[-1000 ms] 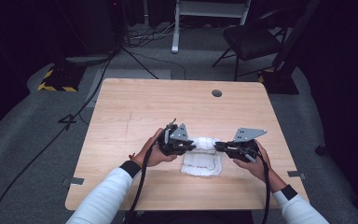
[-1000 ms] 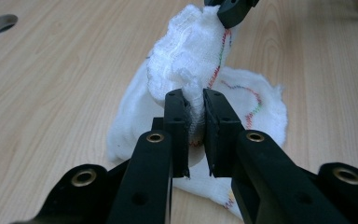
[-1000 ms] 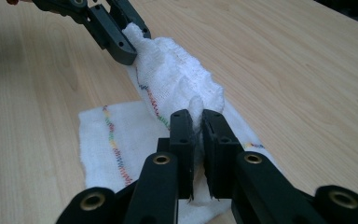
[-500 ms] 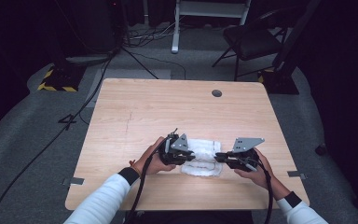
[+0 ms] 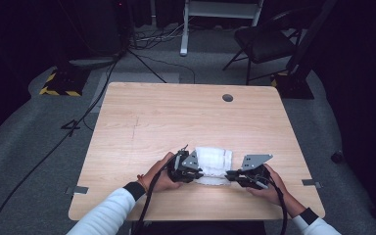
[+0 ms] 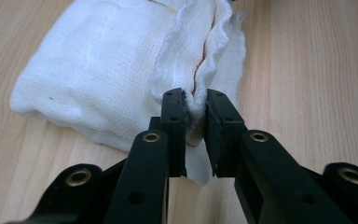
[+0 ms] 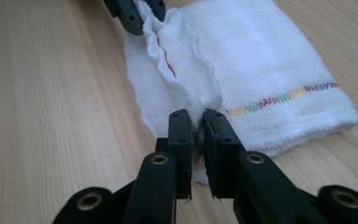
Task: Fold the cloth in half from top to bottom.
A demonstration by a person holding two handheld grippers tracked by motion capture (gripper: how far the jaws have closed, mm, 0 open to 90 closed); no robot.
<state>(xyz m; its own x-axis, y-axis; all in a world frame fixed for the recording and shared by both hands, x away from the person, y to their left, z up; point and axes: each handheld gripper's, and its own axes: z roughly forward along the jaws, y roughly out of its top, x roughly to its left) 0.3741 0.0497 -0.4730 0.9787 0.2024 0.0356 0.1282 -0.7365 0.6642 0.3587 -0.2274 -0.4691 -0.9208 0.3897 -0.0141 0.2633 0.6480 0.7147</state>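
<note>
Cloth (image 5: 214,160) lies folded on table (image 5: 142,122), near edge, between my two hands. Left gripper (image 6: 196,109) nearly closed, pinching cloth's frilled hem between pads. Right gripper (image 7: 192,122) likewise nearly closed, clamped on same hem at cloth's right end. Hem puckers upward between grips. Rainbow stitching (image 7: 279,99) runs across folded layer, right gripper view.

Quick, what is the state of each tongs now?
Left tongs: closed on the white cloth edge.
Right tongs: closed on the same cloth's edge.
</note>
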